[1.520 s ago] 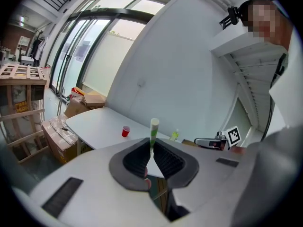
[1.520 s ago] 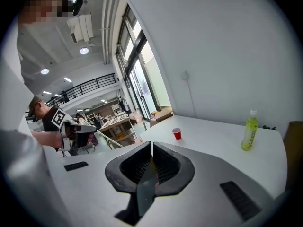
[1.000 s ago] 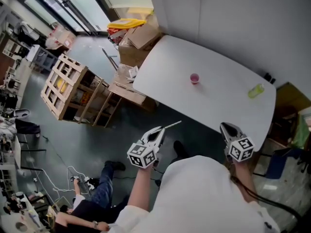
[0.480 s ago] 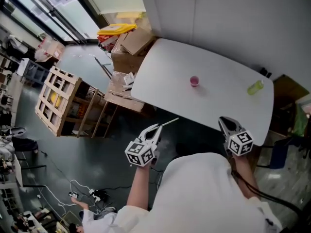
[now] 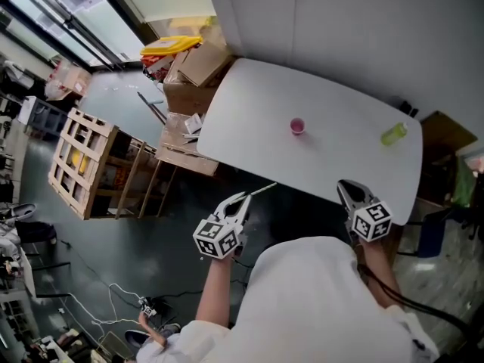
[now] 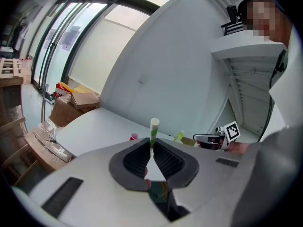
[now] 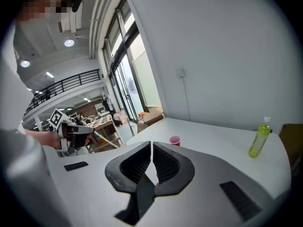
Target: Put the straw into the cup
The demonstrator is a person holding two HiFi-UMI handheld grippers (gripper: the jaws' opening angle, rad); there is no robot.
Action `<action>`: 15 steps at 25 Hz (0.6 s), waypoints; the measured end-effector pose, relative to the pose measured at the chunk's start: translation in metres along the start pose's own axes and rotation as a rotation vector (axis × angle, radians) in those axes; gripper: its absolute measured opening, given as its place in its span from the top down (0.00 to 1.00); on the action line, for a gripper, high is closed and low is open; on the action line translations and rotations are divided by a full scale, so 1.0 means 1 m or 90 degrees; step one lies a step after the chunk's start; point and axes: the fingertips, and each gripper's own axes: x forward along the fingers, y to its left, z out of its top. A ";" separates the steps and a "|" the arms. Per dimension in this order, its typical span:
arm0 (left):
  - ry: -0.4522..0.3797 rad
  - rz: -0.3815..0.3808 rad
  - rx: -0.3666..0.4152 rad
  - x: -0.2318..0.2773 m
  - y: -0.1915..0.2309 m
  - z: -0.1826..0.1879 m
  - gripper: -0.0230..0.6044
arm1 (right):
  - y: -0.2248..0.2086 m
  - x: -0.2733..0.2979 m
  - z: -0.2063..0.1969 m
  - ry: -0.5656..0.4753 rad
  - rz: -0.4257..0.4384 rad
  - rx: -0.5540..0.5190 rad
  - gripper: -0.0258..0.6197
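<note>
Left gripper [image 6: 151, 144] is clamping down on the straw [image 6: 154, 129]. Its ribbed pads are pressing in from both sides, and the straw is sticking up past the jaw tips, pale at the end with green below. From the head view, that straw is pointing ahead of the left gripper, with its far end close to the near edge of the white table [image 5: 249, 112]. Whether it is actually crossing the edge, I cannot tell.

The cup [image 5: 297, 126], small and pink, is sitting upright out on the table. It is well ahead of the left gripper and well apart from the straw. In the left gripper view it is showing just left of the straw, far beyond the jaws.

Over on the other side, the right gripper [image 7: 151, 146] is carrying nothing. Its jaws are drawn together with only a thin slit showing between the pads. It is being held level with the left gripper, well apart from it, also at the table's near side. From this gripper the cup is sitting ahead and a touch to the right of the jaw line. A yellow-green bottle [image 7: 259, 137] is standing further right, near the table's far corner.

Off beyond the left gripper's left side, cardboard boxes [image 5: 198, 68] are piled by the table end, and a wooden crate [image 5: 83, 161] is standing on the floor.
</note>
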 end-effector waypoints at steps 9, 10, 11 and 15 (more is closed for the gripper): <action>0.009 0.028 -0.004 0.028 0.011 0.020 0.92 | -0.024 0.036 0.018 0.003 0.025 0.010 0.90; 0.010 0.029 -0.003 0.033 0.012 0.024 0.92 | -0.028 0.040 0.020 0.004 0.027 0.010 0.90; 0.011 0.031 -0.002 0.038 0.012 0.027 0.92 | -0.033 0.043 0.022 0.004 0.029 0.013 0.90; 0.022 0.033 0.005 0.065 0.015 0.041 0.92 | -0.054 0.058 0.031 0.006 0.033 0.022 0.90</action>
